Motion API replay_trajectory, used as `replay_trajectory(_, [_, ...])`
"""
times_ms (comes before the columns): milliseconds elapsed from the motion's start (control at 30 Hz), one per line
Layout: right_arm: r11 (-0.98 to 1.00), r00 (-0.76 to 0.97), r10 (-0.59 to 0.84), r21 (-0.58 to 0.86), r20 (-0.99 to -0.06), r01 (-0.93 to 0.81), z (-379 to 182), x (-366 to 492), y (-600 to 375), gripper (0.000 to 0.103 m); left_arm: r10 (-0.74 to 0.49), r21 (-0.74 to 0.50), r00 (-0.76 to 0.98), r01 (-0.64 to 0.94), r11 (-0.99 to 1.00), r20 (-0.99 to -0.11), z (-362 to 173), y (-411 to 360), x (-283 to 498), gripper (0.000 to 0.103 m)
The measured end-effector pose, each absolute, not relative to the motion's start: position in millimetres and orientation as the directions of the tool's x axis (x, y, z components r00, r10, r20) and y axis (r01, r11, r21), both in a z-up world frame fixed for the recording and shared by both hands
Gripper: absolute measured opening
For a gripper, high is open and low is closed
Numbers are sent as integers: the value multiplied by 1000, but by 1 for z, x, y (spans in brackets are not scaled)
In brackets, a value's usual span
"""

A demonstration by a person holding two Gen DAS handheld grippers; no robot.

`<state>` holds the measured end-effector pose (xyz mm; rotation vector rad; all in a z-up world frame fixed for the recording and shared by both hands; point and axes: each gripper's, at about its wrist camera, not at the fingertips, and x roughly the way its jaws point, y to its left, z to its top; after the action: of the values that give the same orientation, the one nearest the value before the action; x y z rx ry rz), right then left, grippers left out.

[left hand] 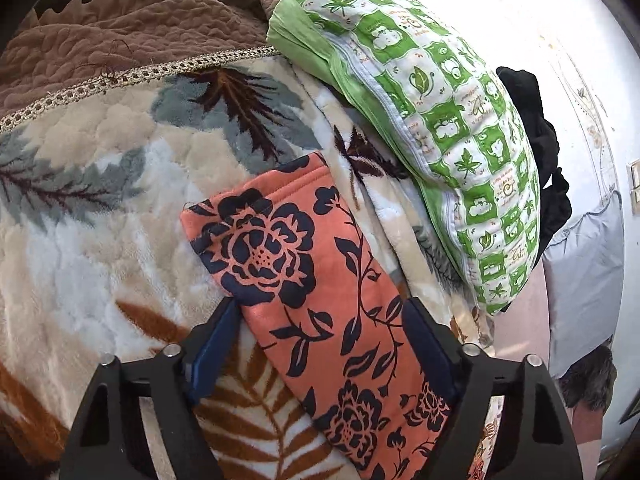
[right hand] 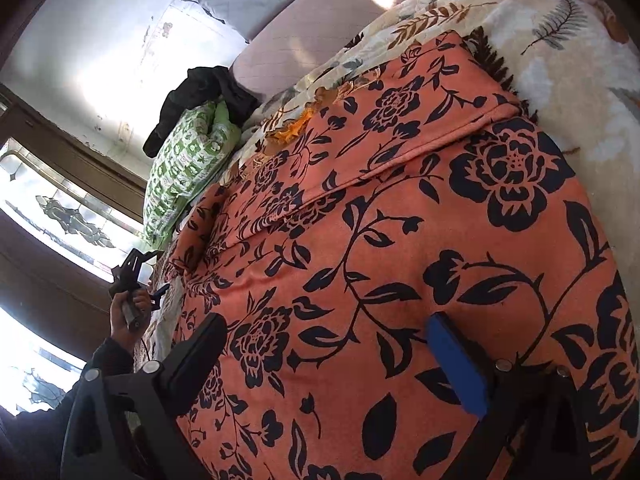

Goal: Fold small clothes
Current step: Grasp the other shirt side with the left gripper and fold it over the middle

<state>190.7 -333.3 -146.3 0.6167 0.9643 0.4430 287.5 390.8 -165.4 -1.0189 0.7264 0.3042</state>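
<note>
My left gripper (left hand: pixel 320 320) hovers over the bed, jaws apart, straddling a narrow folded strip of the orange floral garment (left hand: pixel 320 280); the blue pads stand on either side of the cloth and I see no pinch on it. That strip lies on the leaf-print fleece blanket (left hand: pixel 92 240), its hemmed end pointing away from me. Beyond it sits a green and white checked pillow (left hand: pixel 440 128), with a black garment (left hand: pixel 540 140) bunched behind it and a brown quilted cover (left hand: pixel 132 40) at the far edge. In the right wrist view my right gripper (right hand: pixel 328 344) also stands spread wide, both fingers low over the broad body of the same orange garment (right hand: pixel 400 240), which lies flat on the bed with 1 fold line running across it; nothing is clamped between the pads. At the left of that view I see my hand (right hand: pixel 128 312) holding the other tool, near the garment's far end
</note>
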Motion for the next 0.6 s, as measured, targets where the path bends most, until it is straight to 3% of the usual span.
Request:
replay_trajectory(67, [748,506,600,659,-620,-80,-146,191,-332,101,-69,-647,723,-568,509,-688,-169,395,289,61])
replay_trajectory(100, [746,506,601,661,-619,-78,-146,192,-332,101,-60,-642,719,-577,504,-693,-170,396,289,57])
replay_trajectory(133, [745,507,602,662,-617,-79,-146,193,-332,101,-47,-630,707,-596,498,-706,-171,398,289,45])
replay_trajectory(167, [745,506,603,663,-616,-81,-146,193,-332,101,-29,-607,685,-624,492,-728,-172,400,289,20])
replay_trajectory(200, [745,506,604,662,-615,-84,-146,193,-332,101,-20,-585,660,-651,484,-751,-175,404,289,7])
replay_trajectory(300, [743,508,608,663,-610,-93,-147,192,-333,101,-33,-584,655,-648,489,-755,-176,409,289,5])
replay_trajectory(433, [738,512,615,667,-600,-105,-147,191,-334,101,63,-491,647,-634,598,-760,-141,390,291,4])
replay_trajectory(600, [723,518,628,682,-581,-112,-147,188,-338,101,109,-389,776,-427,816,-622,-39,307,289,4])
